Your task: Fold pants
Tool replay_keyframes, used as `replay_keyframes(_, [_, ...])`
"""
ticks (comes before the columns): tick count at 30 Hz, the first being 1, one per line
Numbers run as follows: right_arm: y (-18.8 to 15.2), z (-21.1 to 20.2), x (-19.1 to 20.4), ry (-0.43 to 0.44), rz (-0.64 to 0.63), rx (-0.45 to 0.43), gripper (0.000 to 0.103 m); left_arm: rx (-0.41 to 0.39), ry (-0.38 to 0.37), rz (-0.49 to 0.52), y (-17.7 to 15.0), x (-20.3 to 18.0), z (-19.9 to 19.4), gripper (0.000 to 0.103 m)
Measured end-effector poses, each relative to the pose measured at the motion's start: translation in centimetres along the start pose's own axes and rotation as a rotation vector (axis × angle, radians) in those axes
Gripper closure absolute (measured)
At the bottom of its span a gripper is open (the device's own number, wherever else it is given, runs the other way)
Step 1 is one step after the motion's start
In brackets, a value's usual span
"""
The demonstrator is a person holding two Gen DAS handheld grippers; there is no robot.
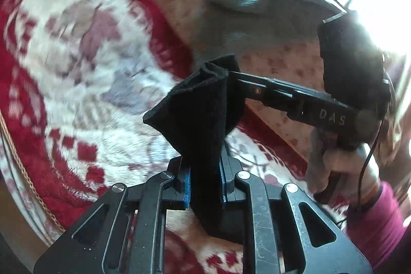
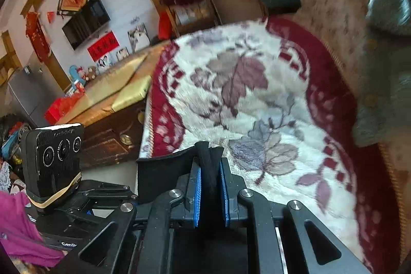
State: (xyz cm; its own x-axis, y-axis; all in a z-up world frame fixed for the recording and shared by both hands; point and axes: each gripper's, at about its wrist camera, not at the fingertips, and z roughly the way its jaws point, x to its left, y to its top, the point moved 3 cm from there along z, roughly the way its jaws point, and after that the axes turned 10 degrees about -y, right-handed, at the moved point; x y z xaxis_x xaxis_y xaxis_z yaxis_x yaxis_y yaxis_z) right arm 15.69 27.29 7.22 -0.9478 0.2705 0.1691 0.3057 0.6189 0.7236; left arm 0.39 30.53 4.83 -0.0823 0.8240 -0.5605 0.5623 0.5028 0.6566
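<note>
Both grippers we hold clamp black pants: left gripper jaws and right gripper jaws pinch bunched fabric above red-and-white floral blanket

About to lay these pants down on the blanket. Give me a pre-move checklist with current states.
1. Left gripper shut on the black pants: ok.
2. Right gripper shut on the same fabric: ok.
3. Cloth bunched between both pairs of pads, not a flat edge: not ok.
4. Flowered blanket free of objects where visible: ok.
5. Grey garment lies off the blanket: ok.
6. Pant legs hanging straight below: cannot tell, out of view.
</note>
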Motion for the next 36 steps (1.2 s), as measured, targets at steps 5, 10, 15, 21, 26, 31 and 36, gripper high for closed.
replay_keyframes(5, [-3.7, -6.1, -0.3, -0.071, 0.037, -0.037, 0.090, 0.039, -0.031, 0.135, -2.8, -4.9, 0.4, 0.087])
replay_keyframes(10, [-10.0, -10.6, -2.1, -0.156, 0.152, -0.044, 0.091, 0.140, -0.091, 0.197, -6.7, -9.0, 3.2, 0.087])
replay_keyframes(15, [-18.7, -12.4, -4.9, -0.214, 0.354, -0.012, 0.091, 0.254, -0.089, 0.210, -11.3, -10.5, 6.7, 0.088])
replay_keyframes(21, [-24.8, -11.5, -6.9, -0.302, 0.472, 0.068, 0.088, 0.312, -0.107, 0.141, -12.4, -9.8, 7.8, 0.082])
replay_keyframes(26, [-26.1, -14.6, -7.6, -0.392, 0.538, 0.071, 0.087, 0.288, -0.190, 0.127, -11.1, -9.5, 4.1, 0.035])
replay_keyframes(31, [-25.2, -16.7, -5.8, -0.271, 0.617, -0.011, 0.081, 0.244, -0.190, 0.169, -10.8, -10.1, 3.5, 0.032])
replay_keyframes(36, [-27.0, -15.6, -5.2, -0.076, 0.826, -0.033, 0.055, 0.271, -0.192, 0.136, -10.8, -9.2, 4.0, 0.032])
